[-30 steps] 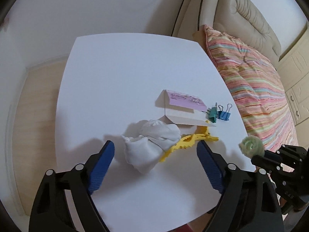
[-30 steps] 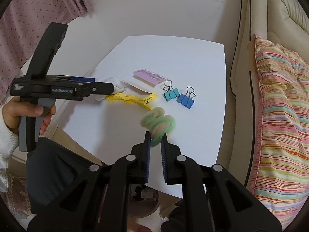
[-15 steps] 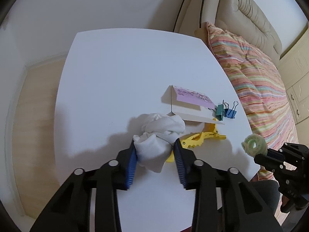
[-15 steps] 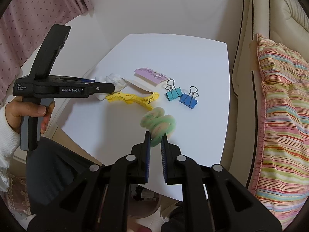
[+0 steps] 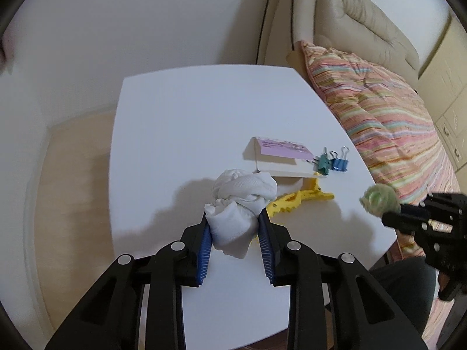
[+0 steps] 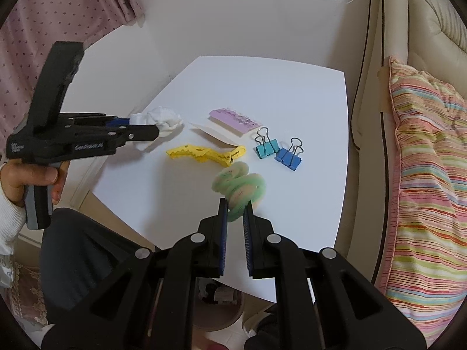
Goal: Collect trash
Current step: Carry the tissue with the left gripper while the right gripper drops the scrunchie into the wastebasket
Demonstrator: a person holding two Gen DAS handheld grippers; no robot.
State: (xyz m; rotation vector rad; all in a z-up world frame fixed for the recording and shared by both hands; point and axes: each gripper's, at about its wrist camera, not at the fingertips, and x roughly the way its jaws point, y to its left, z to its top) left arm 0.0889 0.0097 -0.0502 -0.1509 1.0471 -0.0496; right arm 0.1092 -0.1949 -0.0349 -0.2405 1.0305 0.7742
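Both grippers loaded with trash
Left gripper pinches the tissue beside the yellow clip; right gripper clamps the green wrapper. Lift straight, avoiding the clip.

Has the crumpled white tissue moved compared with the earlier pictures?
Yes. The crumpled white tissue is now lifted off the white table, above the yellow clip, inside the left hand-held gripper.

The crumpled tissue looked soft and matt; the table smooth; the yellow clip glossy plastic.
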